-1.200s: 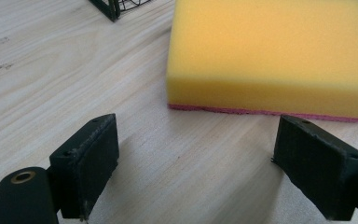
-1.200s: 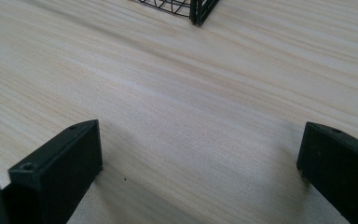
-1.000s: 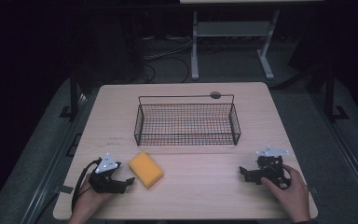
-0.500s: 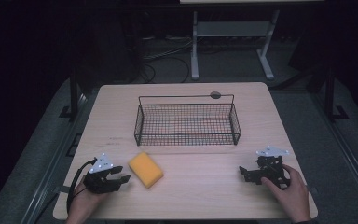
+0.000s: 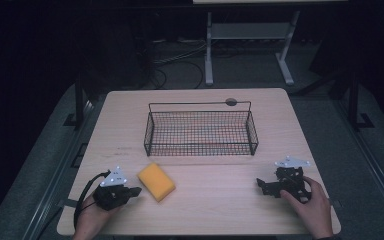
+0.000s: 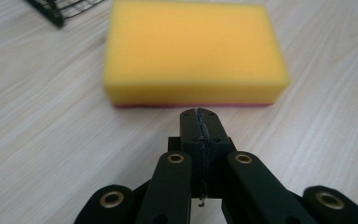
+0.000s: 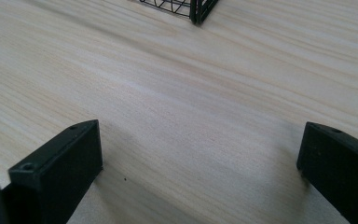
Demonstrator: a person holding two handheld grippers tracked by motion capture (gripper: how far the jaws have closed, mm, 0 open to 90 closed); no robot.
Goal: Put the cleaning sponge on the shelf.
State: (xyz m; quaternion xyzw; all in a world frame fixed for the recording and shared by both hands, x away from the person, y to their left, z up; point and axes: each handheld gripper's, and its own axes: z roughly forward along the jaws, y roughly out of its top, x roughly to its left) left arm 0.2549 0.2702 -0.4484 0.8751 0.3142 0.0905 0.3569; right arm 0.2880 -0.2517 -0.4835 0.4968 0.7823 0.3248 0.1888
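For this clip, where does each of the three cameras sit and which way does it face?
High view: above the person's side, looking forward and down on the table; both hands, left gripper, right gripper.
Left gripper view: rides the left gripper, looking along its shut jaws at the sponge.
Right gripper view: rides the right gripper, looking between its open jaws at bare wood.
Shared: both gripper views catch a corner of the wire basket.

The sponge [image 5: 156, 181], at lower left of the high view, is bright yellow, with a thin pink-red layer along its bottom edge in the left gripper view. The wire basket [image 5: 200, 131] at centre is black, a fine grid pattern. The table [image 5: 130, 125] is pale wood with streaky grain. The left gripper [image 6: 200, 122] is black with brass-coloured rivets; the right gripper [image 7: 200, 154] is black.
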